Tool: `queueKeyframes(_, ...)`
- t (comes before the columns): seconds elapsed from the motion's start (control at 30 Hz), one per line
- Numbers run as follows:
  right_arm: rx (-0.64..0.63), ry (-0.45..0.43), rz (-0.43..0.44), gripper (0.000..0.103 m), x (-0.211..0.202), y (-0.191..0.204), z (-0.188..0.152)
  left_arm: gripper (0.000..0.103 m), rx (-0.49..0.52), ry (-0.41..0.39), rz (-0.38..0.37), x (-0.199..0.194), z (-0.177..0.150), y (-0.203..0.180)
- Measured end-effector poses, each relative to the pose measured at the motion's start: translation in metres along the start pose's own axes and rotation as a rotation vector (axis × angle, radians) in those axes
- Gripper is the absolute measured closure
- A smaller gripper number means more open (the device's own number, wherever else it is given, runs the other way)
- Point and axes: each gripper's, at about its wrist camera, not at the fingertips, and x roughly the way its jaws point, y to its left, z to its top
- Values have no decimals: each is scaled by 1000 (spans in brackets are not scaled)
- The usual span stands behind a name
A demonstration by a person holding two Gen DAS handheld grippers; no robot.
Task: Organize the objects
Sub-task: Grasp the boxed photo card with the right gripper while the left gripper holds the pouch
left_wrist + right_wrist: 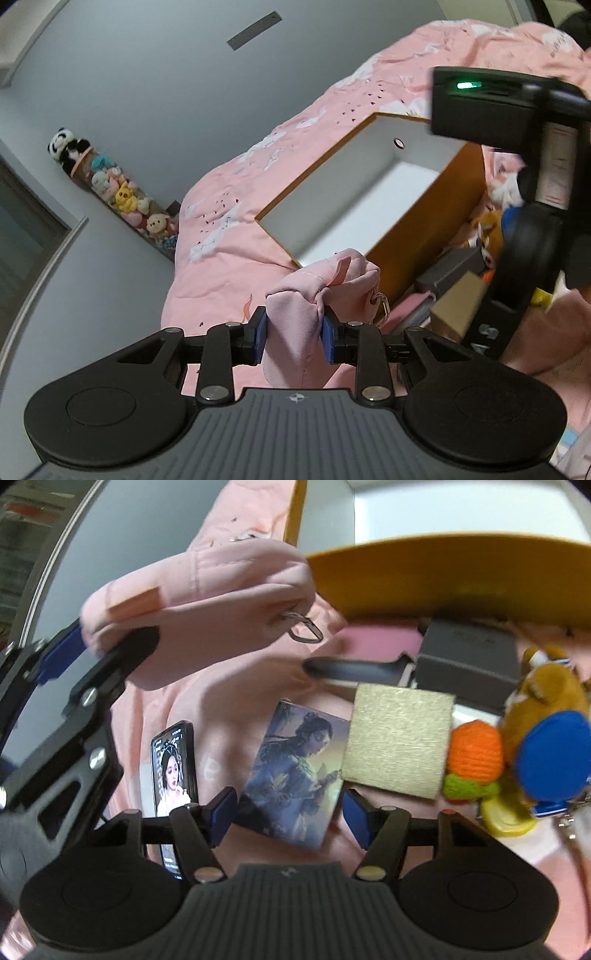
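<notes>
My left gripper (pixel 293 338) is shut on a soft pink pouch (pixel 314 295) with a metal clip, held just off the near corner of an orange box with a white inside (pixel 369 192). In the right wrist view the same pouch (pixel 207 602) hangs at the upper left, in front of the box's orange wall (pixel 443 587). My right gripper (pixel 290 818) is open and points down at the bed. A flat illustrated card box (pixel 295 771) lies between its blue pads (pixel 221 812), which do not press on it.
On the pink duvet (pixel 229 251) lie a lit phone (pixel 173 768), a gold square box (pixel 399 738), a black-handled tool (pixel 354 668), a grey case (pixel 465 657), an orange knitted toy (pixel 476 753) and a brown plush (pixel 543 716). A tube of plush toys (pixel 122 192) leans on the wall.
</notes>
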Motion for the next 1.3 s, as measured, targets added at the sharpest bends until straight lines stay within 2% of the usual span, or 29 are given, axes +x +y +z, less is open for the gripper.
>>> queueKeyframes(0.2,29,34,-33,37,19,5,6,70,36,12,7,2,-5,-4)
queueKeyframes(0.37,-5,21,-50,39,13,11,2,70,29,9,9,-1,-4,0)
queueKeyframes(0.53,-46,-29,-45,40,-5,16,-5,70,10,-9,9,-6,3,13)
queueKeyframes(0.7,-99,-130,-57,41,-47,24,-1,69,31,-56,58,-7,20,26)
queueKeyframes(0.73,-109,-151,-65,47,-54,26,0,69,38,-67,64,-6,24,27)
queueKeyframes(0.8,-129,-216,-110,100,-66,29,5,69,50,-85,68,-2,32,29)
queueKeyframes(0.83,-115,-223,-86,103,-74,26,9,69,58,-92,68,1,37,30)
queueKeyframes(0.9,-66,-218,-43,103,-87,19,18,69,72,-101,66,8,44,30)
queueKeyframes(1.0,-108,-233,-105,103,-92,20,23,69,90,-106,49,15,52,28)
queueKeyframes(1.17,-151,-127,-109,94,-71,19,16,69,120,-84,3,13,45,14)
queueKeyframes(1.23,-176,-79,-106,68,-58,20,10,69,125,-65,-11,12,40,8)
queueKeyframes(1.3,-217,-52,-120,64,-45,22,4,69,125,-47,-20,12,34,3)
